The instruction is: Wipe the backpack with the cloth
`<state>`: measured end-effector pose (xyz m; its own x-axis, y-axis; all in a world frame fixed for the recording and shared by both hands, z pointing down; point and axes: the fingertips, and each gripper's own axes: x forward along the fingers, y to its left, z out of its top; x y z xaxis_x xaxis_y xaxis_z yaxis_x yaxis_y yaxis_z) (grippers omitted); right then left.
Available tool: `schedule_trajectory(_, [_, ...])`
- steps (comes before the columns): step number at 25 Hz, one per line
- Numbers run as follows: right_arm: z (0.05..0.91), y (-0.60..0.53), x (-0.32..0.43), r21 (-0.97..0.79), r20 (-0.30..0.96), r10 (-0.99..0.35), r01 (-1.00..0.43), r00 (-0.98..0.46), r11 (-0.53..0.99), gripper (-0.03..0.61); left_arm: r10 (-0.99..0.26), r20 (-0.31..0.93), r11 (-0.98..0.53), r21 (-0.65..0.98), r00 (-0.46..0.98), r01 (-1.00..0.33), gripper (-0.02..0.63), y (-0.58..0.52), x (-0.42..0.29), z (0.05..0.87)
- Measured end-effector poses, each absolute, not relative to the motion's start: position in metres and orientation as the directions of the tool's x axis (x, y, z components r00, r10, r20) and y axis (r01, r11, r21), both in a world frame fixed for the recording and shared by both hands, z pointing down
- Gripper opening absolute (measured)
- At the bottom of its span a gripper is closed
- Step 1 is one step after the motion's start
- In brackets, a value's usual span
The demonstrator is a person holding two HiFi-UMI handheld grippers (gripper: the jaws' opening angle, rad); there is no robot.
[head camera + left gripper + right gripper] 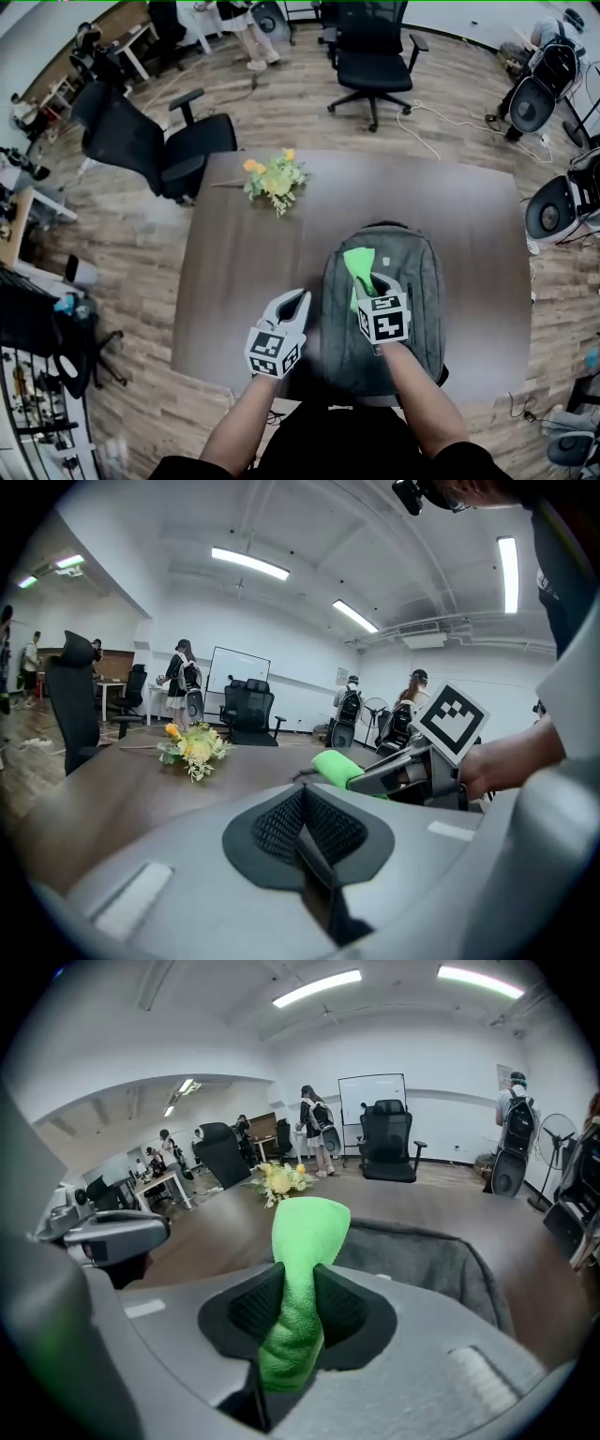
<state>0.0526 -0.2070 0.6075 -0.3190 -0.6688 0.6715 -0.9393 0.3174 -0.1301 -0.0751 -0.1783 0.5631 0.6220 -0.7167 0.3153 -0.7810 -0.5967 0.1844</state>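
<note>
A grey backpack (pixel 419 281) lies flat on the brown table (pixel 234 262), near its front edge. My right gripper (pixel 372 284) hovers over the backpack's middle, shut on a bright green cloth (pixel 358 266) that sticks out ahead of the jaws. In the right gripper view the cloth (pixel 309 1227) is pinched between the two dark pads (pixel 349 1305), with the backpack (pixel 422 1260) just beyond. My left gripper (pixel 297 302) is held over the table just left of the backpack, jaws shut on nothing; its pads (pixel 281 819) meet in the left gripper view.
A bunch of yellow flowers (pixel 275 178) lies at the table's far side. Black office chairs (pixel 150 141) (pixel 373 58) stand behind the table, floor fans (pixel 553 208) to the right. People stand far back by a whiteboard (pixel 372 1101).
</note>
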Motion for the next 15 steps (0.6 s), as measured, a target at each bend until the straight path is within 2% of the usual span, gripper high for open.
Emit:
schedule_trajectory(8, [0.632, -0.194, 0.01, -0.162, 0.703, -0.599, -0.906, -0.384, 0.391, 0.097, -0.737, 0.322, -0.558, 0.204, 0.594, -0.804, 0.02, -0.172, -0.097, 0.567])
schedule_trajectory(15, [0.642, -0.193, 0.01, -0.101, 0.723, -0.597, -0.909, -0.347, 0.405, 0.097, -0.735, 0.323, -0.559, 0.212, 0.597, -0.802, 0.02, -0.168, -0.098, 0.567])
